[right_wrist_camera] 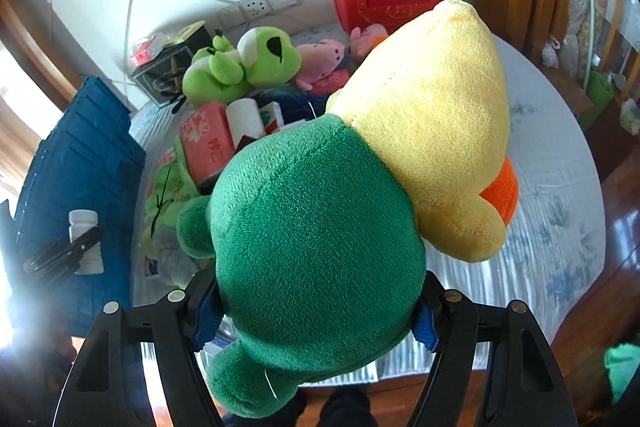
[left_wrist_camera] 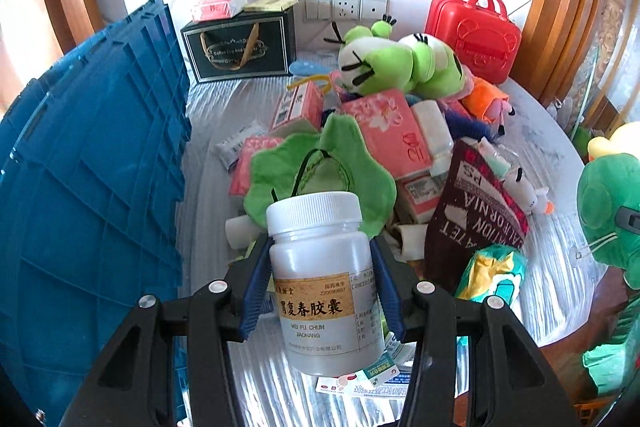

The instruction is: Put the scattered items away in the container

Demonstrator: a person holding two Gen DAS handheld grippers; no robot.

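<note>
My left gripper (left_wrist_camera: 320, 279) is shut on a white pill bottle (left_wrist_camera: 320, 267) with a yellow label, held upright above the table beside the blue crate (left_wrist_camera: 92, 163). It shows small in the right wrist view (right_wrist_camera: 84, 239) in front of the crate (right_wrist_camera: 84, 163). My right gripper (right_wrist_camera: 316, 311) is shut on a green and yellow plush toy (right_wrist_camera: 340, 211) that fills its view; the same toy shows at the right edge of the left wrist view (left_wrist_camera: 612, 211). A pile of scattered items lies ahead: a pink tissue pack (left_wrist_camera: 388, 127), a green frog plush (left_wrist_camera: 400, 63), a green leaf-shaped pouch (left_wrist_camera: 320, 171).
A red toy suitcase (left_wrist_camera: 476, 35) and a black gift box (left_wrist_camera: 240, 47) stand at the back by the wall. A dark printed bag (left_wrist_camera: 472, 203), a green snack packet (left_wrist_camera: 492, 271) and paper leaflets (left_wrist_camera: 372, 379) lie near my left gripper. The round table's edge (right_wrist_camera: 592, 187) curves on the right.
</note>
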